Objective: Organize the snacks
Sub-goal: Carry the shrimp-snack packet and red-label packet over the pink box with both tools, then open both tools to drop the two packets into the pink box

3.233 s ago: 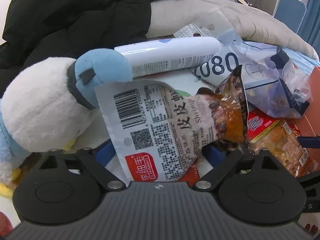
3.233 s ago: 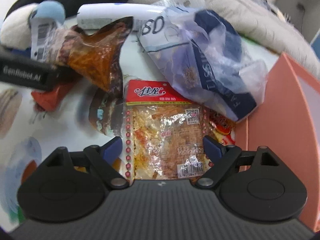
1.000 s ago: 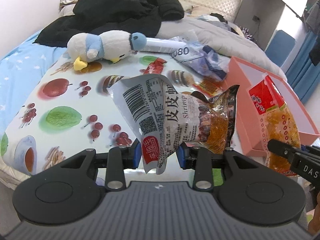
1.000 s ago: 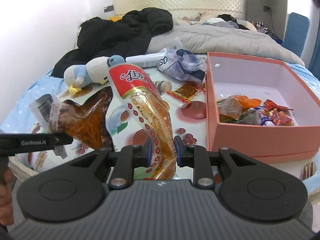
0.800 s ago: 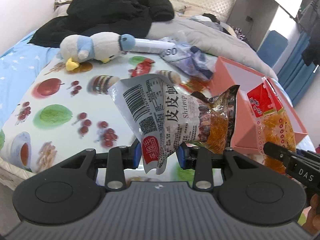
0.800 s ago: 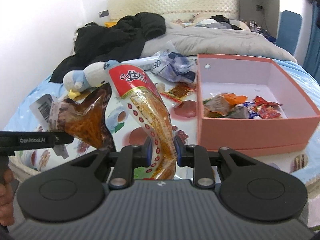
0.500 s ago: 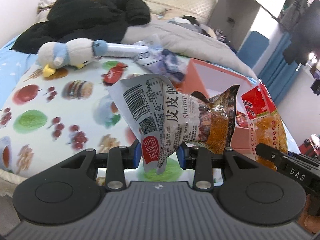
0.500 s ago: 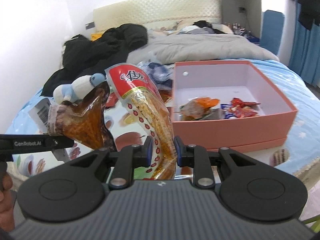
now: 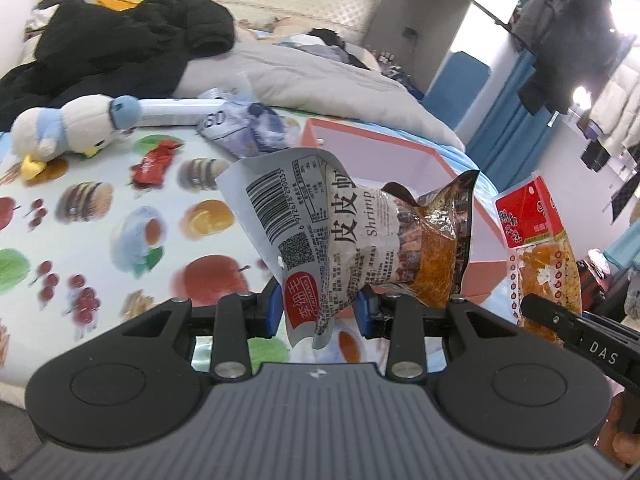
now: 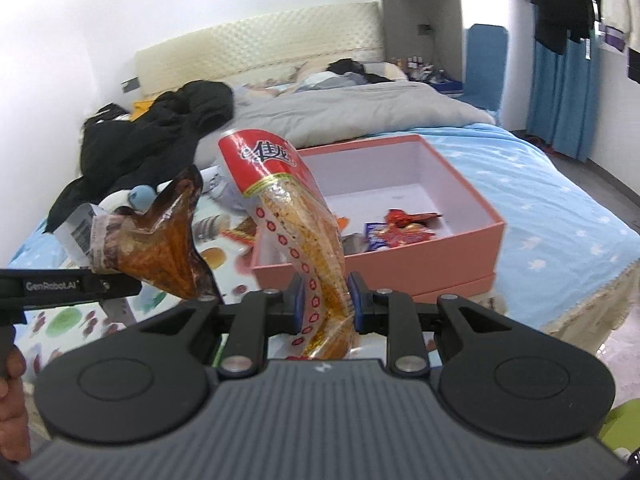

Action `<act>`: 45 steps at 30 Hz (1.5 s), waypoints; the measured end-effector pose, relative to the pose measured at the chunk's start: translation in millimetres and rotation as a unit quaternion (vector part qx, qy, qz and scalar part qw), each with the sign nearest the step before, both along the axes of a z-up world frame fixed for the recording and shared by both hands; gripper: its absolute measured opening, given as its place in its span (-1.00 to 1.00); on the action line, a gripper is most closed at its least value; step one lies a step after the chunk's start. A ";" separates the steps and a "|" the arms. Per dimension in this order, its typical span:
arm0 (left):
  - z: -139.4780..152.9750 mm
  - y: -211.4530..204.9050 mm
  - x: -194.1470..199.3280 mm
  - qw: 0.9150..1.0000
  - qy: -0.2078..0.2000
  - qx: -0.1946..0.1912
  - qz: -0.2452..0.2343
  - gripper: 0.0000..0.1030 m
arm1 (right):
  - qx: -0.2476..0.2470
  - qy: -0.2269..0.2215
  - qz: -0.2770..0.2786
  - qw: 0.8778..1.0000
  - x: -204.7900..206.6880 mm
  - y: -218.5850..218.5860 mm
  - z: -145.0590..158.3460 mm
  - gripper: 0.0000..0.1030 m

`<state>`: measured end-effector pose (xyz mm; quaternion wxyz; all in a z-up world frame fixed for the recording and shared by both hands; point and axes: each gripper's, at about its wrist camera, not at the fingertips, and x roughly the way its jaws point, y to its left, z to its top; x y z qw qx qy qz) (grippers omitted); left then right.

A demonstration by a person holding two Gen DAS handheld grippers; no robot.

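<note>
Because both packets are bound for the pink box (image 10: 460,240) ahead, the left gripper (image 9: 318,312) is clamped on the shrimp snack bag's (image 9: 340,232) bottom edge, the right gripper (image 10: 325,300) on the red-topped spicy strip packet (image 10: 296,216), each rising clear above its jaws.

Shrimp packet (image 9: 344,240), white with barcode, crumpled, raised at frame centre; red-topped snack bag (image 10: 296,232), upright, centre; open pink box (image 10: 472,236), snacks inside, centre right.
</note>
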<state>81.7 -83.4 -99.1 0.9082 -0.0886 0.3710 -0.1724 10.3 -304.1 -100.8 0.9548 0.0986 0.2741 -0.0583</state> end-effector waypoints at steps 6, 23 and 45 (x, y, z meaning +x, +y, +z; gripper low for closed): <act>-3.4 -24.7 16.4 1.000 -0.001 0.004 -0.028 -0.21 | 0.011 0.012 -0.028 0.999 1.0 -24.1 -12.9 -0.49; 20.8 -109.6 155.2 0.997 -0.006 0.010 -0.078 -0.21 | 0.000 -0.005 -0.028 1.000 89.9 -86.7 -3.5 -0.49; -35.9 -163.7 253.6 0.987 0.107 0.073 -0.091 -0.13 | 0.032 0.121 -0.011 0.992 192.1 -133.4 -62.0 -0.47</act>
